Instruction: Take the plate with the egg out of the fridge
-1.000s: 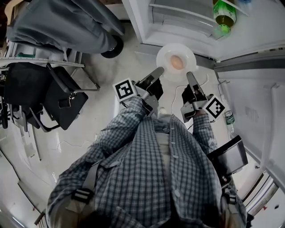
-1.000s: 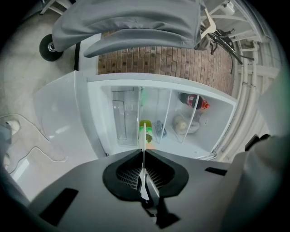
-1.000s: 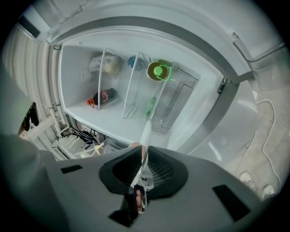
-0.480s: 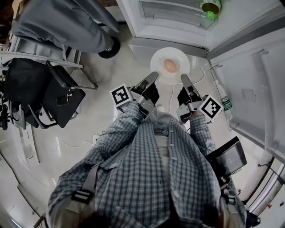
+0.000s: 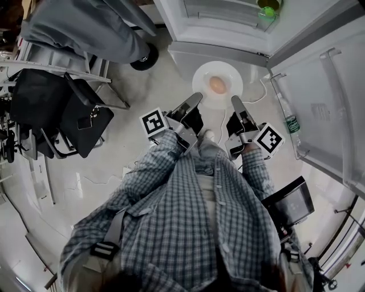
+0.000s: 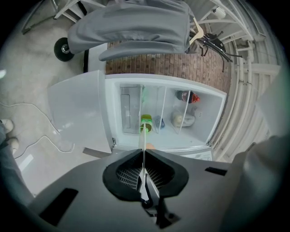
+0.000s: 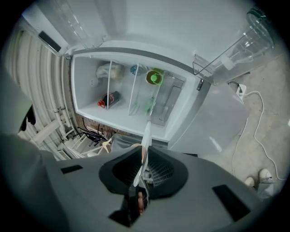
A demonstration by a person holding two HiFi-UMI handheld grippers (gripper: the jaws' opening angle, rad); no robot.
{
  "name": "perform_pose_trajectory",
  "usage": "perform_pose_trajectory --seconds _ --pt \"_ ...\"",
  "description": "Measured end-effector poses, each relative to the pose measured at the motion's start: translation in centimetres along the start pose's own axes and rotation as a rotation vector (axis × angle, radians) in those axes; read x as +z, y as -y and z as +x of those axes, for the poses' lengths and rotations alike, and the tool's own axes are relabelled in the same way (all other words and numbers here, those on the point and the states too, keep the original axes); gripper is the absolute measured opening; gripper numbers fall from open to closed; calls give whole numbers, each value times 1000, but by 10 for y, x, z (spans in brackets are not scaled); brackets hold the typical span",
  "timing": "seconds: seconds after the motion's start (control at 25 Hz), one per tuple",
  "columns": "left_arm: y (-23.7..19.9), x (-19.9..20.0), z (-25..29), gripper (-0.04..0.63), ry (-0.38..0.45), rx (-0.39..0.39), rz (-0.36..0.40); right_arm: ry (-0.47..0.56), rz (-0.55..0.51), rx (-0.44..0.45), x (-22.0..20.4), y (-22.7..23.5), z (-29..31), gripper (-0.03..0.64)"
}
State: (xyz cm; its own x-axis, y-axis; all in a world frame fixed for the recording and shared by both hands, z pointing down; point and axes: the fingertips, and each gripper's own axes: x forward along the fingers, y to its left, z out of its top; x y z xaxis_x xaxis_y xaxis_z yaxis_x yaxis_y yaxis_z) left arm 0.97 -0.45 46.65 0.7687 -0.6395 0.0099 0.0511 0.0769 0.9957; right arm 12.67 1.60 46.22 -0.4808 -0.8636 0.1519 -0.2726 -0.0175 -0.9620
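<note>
A white plate [image 5: 228, 74] with a brown egg [image 5: 217, 85] on it hangs over the floor, just in front of the open fridge [image 5: 228, 25]. My left gripper [image 5: 197, 98] is shut on the plate's near left rim. My right gripper [image 5: 235, 101] is shut on its near right rim. In the left gripper view the plate [image 6: 144, 147] shows edge-on as a thin white line running into my left gripper [image 6: 144, 158], with a bit of the egg [image 6: 150, 146] beside it. In the right gripper view the plate's rim [image 7: 146, 133] sits pinched in my right gripper [image 7: 142, 158].
The fridge door [image 5: 319, 97] stands open at the right, with a water bottle [image 5: 292, 126] in its rack. A green bottle [image 5: 266, 11] stands in the fridge. A black chair with a bag [image 5: 80, 122] and a grey-covered cart [image 5: 85, 28] are at the left. Cables [image 5: 259, 97] lie on the floor.
The plate, held in both grippers, has come back away from the fridge. The fridge and its door now sit farther up and to the right in the head view.
</note>
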Motion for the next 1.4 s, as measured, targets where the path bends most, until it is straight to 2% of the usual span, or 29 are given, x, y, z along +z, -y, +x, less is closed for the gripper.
perform_pose_trajectory --seconds 0.52,1.08,1.4 --pt "3 4 -10 25 -28 2 11 4 -17 -13 -10 -5 0 48" --pt "8 31 -24 25 -2 -2 -2 -13 -30 -13 -24 -15 26 48" --pt "7 33 -24 25 -7 -8 -21 -2 -26 -24 -26 -15 27 48"
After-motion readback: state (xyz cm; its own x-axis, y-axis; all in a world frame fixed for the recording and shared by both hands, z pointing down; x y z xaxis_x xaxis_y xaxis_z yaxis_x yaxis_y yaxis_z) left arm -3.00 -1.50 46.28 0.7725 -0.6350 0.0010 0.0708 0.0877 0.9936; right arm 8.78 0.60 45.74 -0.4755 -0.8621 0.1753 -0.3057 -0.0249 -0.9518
